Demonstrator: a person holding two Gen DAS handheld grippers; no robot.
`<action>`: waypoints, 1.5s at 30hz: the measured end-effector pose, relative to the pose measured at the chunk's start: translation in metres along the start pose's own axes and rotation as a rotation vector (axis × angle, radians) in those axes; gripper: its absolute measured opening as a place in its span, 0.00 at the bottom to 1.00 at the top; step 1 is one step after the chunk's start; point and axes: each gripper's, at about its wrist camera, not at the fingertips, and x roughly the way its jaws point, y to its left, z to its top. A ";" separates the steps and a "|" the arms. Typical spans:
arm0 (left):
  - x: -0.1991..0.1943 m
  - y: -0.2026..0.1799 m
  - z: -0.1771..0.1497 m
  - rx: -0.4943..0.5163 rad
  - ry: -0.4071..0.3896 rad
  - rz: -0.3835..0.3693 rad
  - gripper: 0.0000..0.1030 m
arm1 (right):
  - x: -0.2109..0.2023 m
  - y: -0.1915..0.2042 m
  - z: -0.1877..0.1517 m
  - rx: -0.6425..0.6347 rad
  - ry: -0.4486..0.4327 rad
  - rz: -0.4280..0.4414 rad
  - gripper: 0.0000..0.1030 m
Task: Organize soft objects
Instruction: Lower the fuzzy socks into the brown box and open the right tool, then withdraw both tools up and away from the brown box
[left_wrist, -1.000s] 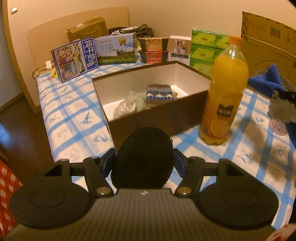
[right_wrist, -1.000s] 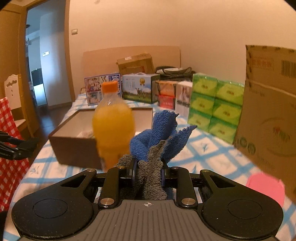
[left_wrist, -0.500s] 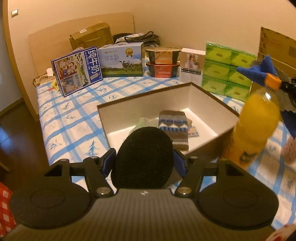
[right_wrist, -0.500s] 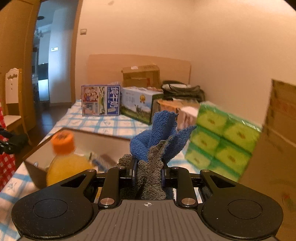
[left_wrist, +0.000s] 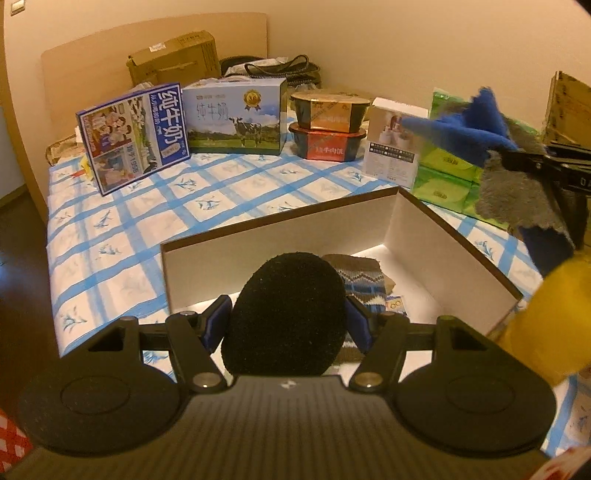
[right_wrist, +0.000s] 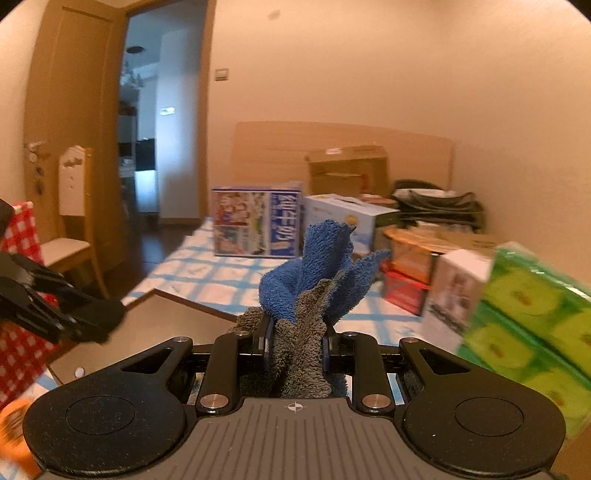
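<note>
My left gripper (left_wrist: 286, 325) is shut on a black sponge (left_wrist: 286, 314) and holds it over the near end of the open brown box (left_wrist: 280, 225). A knitted striped sock (left_wrist: 360, 280) lies inside the box. My right gripper (right_wrist: 294, 349) is shut on a blue and grey cloth (right_wrist: 317, 269), raised above the box's right side. The cloth also shows in the left wrist view (left_wrist: 476, 129). The left gripper shows in the right wrist view (right_wrist: 62, 314) at the far left.
An orange juice bottle (left_wrist: 554, 317) stands at the box's right near corner. Milk cartons (left_wrist: 133, 136), food tubs (left_wrist: 328, 129), a white box (left_wrist: 395, 144) and green tissue packs (left_wrist: 447, 173) line the back of the blue checked table (left_wrist: 110, 229). A chair (right_wrist: 77, 221) stands at left.
Both grippers have risen and moved forward over the box. The right gripper with the cloth moved from beside the bottle to above it.
</note>
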 end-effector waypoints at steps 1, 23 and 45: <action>0.007 -0.001 0.001 0.001 0.005 -0.001 0.61 | 0.008 -0.002 0.001 0.005 -0.002 0.014 0.24; 0.070 0.004 -0.005 0.009 0.062 -0.021 0.61 | 0.095 -0.042 -0.017 0.289 0.124 0.321 0.70; 0.090 -0.021 -0.004 0.063 0.103 -0.013 0.71 | 0.106 -0.031 -0.045 0.145 0.338 0.229 0.70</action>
